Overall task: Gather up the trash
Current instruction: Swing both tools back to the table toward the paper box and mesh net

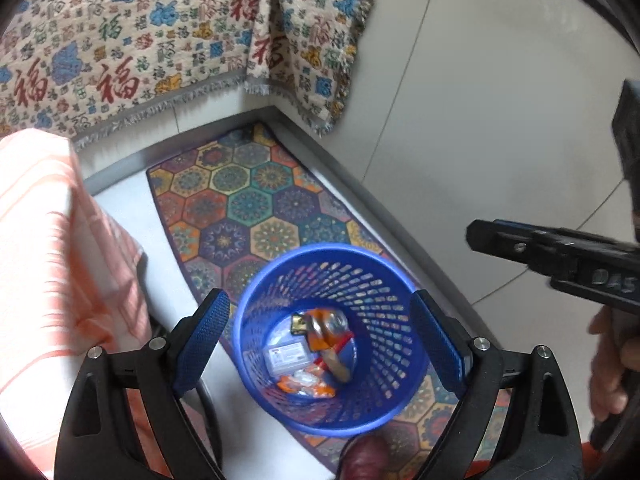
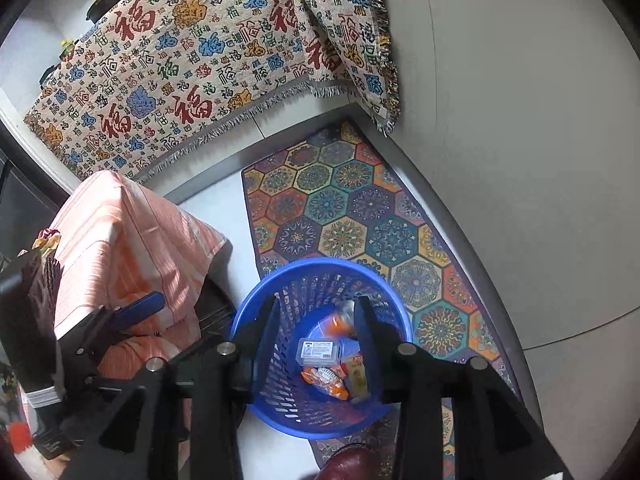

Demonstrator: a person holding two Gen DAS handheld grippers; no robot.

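A: Start with your left wrist view. What do you have?

B: Your left gripper hangs above the blue basket, jaws spread wide with nothing between the blue pads. The basket stands on the hexagon-patterned mat, and the trash lies at its bottom: an orange wrapper, a small clear box, other packets. Your right gripper comes in from the right edge, a hand below it

A: And beside the basket?

B: An orange-striped cloth to the left, a patterned blanket behind

A: Now your right wrist view

B: Your right gripper points down into the same basket, jaws partly open and gripping nothing; the trash shows between them, down on the basket floor. Your left gripper sits at the left against the striped cloth. A dark red shoe tip shows just beside the basket's near rim
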